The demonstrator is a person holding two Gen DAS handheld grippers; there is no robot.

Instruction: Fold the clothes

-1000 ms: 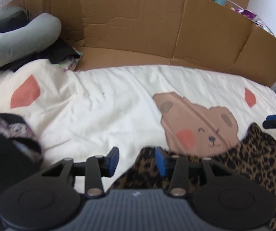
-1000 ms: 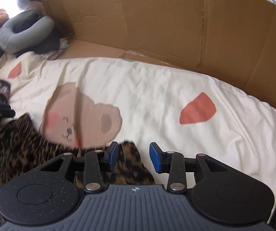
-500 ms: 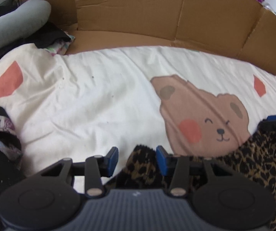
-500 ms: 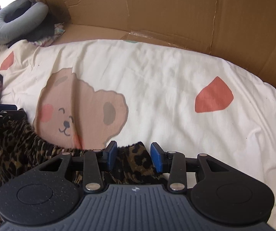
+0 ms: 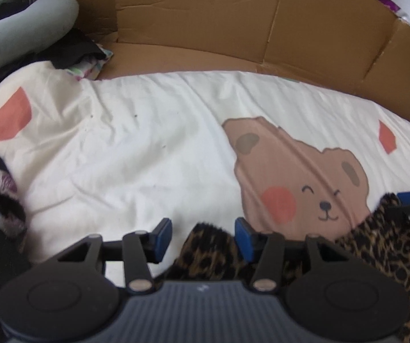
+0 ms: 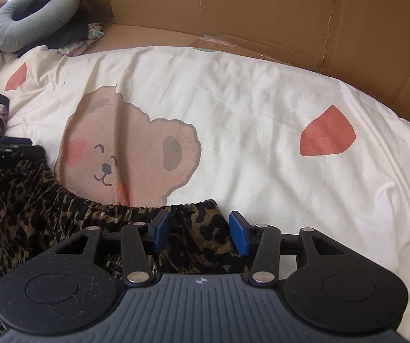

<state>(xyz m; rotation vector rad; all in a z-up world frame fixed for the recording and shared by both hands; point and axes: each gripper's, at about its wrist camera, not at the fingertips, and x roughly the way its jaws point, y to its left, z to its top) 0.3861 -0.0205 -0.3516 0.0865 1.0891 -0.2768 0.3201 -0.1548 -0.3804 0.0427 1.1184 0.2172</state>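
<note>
On the bed's bear-print sheet (image 6: 233, 108) lies a leopard-print garment (image 6: 19, 214), its elastic waistband between both grippers' fingers. Left gripper (image 5: 203, 235) and right gripper (image 6: 200, 230) are both opening, pads off the cloth. Tiny lettering on the left gripper's side, unreadable.

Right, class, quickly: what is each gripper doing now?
Left gripper: jaws opening, leopard-print garment between them, not pinched.
Right gripper: jaws opening, the garment's waistband between them, not pinched.
</note>
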